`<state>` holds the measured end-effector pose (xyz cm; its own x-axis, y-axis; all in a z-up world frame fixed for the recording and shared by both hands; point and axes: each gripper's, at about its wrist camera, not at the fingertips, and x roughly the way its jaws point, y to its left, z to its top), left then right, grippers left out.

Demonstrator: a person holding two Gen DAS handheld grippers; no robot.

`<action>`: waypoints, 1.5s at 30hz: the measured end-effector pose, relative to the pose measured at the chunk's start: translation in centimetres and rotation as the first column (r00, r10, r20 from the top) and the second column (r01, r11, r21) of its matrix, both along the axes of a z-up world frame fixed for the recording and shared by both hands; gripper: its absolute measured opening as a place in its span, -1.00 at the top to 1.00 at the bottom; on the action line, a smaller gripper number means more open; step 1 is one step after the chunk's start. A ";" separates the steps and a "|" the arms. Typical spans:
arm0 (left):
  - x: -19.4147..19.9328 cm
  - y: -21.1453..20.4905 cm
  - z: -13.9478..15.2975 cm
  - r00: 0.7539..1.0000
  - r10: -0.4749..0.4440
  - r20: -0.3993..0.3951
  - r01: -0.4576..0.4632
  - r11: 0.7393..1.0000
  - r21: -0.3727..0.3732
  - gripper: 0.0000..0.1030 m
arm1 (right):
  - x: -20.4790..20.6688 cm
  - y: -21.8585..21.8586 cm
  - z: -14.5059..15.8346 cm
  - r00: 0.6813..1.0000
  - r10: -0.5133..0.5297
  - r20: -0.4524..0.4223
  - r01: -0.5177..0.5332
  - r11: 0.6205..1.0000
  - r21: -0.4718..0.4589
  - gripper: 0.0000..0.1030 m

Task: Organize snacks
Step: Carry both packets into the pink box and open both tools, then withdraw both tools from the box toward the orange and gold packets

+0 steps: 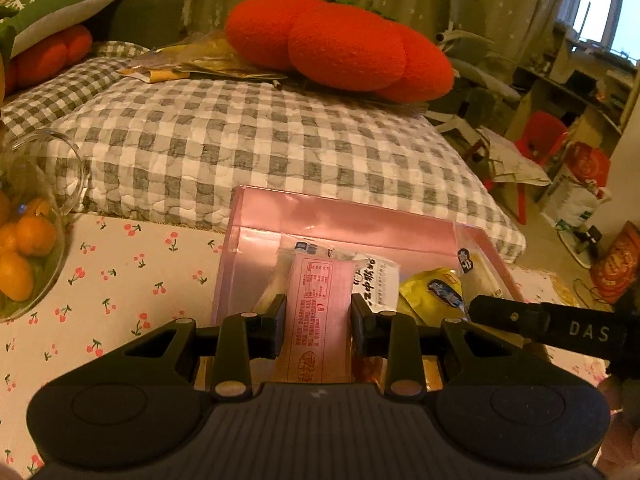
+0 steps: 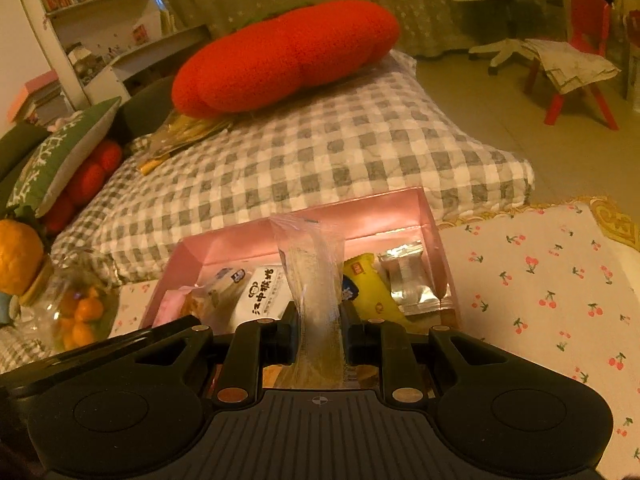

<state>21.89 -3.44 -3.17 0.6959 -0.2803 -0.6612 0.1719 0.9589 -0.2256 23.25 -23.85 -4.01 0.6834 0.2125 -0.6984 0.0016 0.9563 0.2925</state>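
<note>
A pink box [image 1: 344, 220] stands on the cherry-print cloth and holds several wrapped snacks. My left gripper [image 1: 319, 314] is shut on a pink snack packet [image 1: 320, 304], held over the box's near left part. In the right wrist view my right gripper [image 2: 320, 320] is shut on a clear-wrapped snack bar [image 2: 310, 264] that stands upright above the same pink box [image 2: 360, 216]. Inside lie a white packet [image 2: 262, 294], a yellow packet [image 2: 370, 284] and a silver packet [image 2: 408, 276]. The right gripper's black body [image 1: 560, 328] shows at the right of the left wrist view.
A glass jar of small oranges [image 1: 24, 240] stands at the left on the cloth [image 2: 540, 280]. Behind the box lies a grey checked cushion [image 1: 260, 140] with a red plush pillow [image 1: 340, 44] on it. A red chair [image 2: 580, 60] stands on the floor at far right.
</note>
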 end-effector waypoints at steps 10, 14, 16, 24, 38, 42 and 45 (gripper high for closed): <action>0.2 -0.4 0.5 0.999 -0.010 0.036 0.008 0.998 0.062 -0.23 | -0.2 0.5 0.5 1.000 -0.007 0.009 0.007 1.000 -0.014 0.12; -0.2 -0.2 0.8 0.999 -0.025 0.035 0.023 0.998 0.066 -0.45 | -0.7 0.1 0.9 1.000 -0.026 0.009 0.026 1.000 -0.005 -0.18; -0.6 0.2 1.0 0.999 -0.033 0.032 0.031 0.998 0.063 -0.54 | -1.1 -0.2 1.3 0.999 -0.034 0.011 0.034 0.999 -0.001 -0.29; -2.9 1.2 1.7 0.998 -0.054 0.037 0.052 0.996 0.075 -0.78 | -3.3 -0.8 2.8 0.999 -0.040 0.017 0.040 0.999 0.000 -0.48; -7.9 3.0 1.9 0.995 -0.101 0.010 0.100 0.990 0.098 -0.95 | -8.9 -0.5 4.1 1.000 -0.016 0.007 0.016 0.999 -0.044 -0.75; -9.2 3.8 2.1 0.994 -0.110 0.008 0.108 0.990 0.095 -0.98 | -10.5 -0.4 4.0 1.000 -0.010 0.003 0.010 0.998 -0.061 -0.80; -10.1 4.1 2.0 0.993 -0.115 0.004 0.114 0.988 0.103 -0.99 | -11.5 -0.2 3.8 1.000 -0.004 0.004 0.004 0.997 -0.073 -0.80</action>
